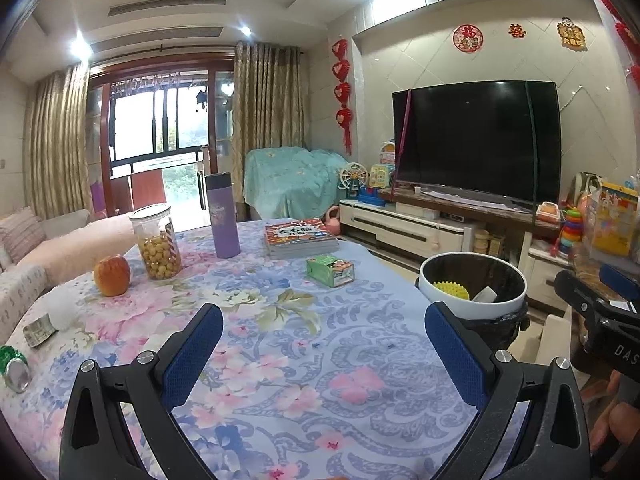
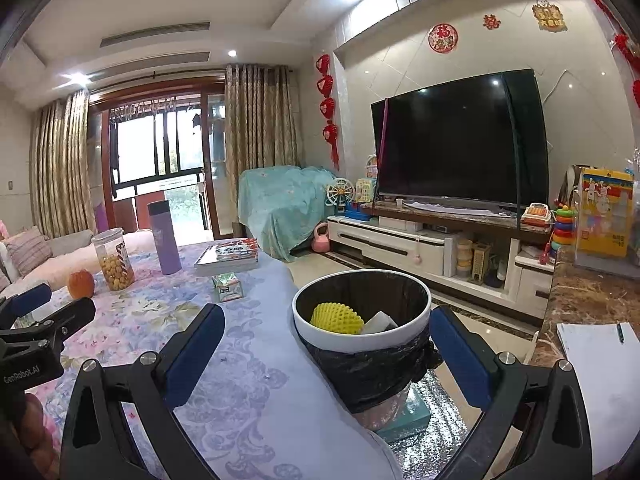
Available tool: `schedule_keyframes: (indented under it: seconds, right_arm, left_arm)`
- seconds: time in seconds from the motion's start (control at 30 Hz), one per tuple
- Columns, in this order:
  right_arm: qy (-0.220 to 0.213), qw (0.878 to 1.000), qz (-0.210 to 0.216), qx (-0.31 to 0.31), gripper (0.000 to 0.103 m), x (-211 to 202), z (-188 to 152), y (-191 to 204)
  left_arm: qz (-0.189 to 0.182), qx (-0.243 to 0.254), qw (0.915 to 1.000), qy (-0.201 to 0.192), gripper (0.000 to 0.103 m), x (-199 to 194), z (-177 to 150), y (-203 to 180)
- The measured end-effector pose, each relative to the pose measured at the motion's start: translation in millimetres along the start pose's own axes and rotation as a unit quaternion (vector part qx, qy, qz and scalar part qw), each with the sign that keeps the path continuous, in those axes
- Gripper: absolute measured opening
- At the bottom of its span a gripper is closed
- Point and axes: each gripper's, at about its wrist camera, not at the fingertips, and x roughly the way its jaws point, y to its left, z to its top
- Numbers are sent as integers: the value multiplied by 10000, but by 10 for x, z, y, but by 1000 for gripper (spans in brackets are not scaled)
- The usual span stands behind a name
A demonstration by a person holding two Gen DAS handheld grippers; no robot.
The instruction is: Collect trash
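Both tongs, left [image 1: 324, 344] & right [image 2: 326, 346], are hanging released, empty; bin [image 2: 360, 342] is sitting beside desk [image 1: 320, 380] edge for easy drops.

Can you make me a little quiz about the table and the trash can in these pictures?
1. True or false: the trash can already has something yellow in it.
2. Which stands nearest the apple? A) the jar of yellow balls B) the book C) the green carton
3. Fill in: the left hand-held gripper and the right hand-held gripper are both ____ and hold nothing.

Key: 1 true. 2 A. 3 open.
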Motion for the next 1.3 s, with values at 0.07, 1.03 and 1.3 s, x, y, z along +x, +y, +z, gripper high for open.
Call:
schedule_keyframes:
  seconds: [0.07,1.03,1.3]
  right_arm:
    - [1,10000,14,-1,103,2,-4,2]
    - [-33,9999,100,-12,103,-24,-1,18]
    - [-40,9999,118,-6,103,-20,-12,18]
  left_arm:
    - [19,-1,10000,-17,102,2,-2,5]
    - [36,-23,9999,-92,102,11,-62,56]
    - [15,-29,10000,-66,102,26,-64,61]
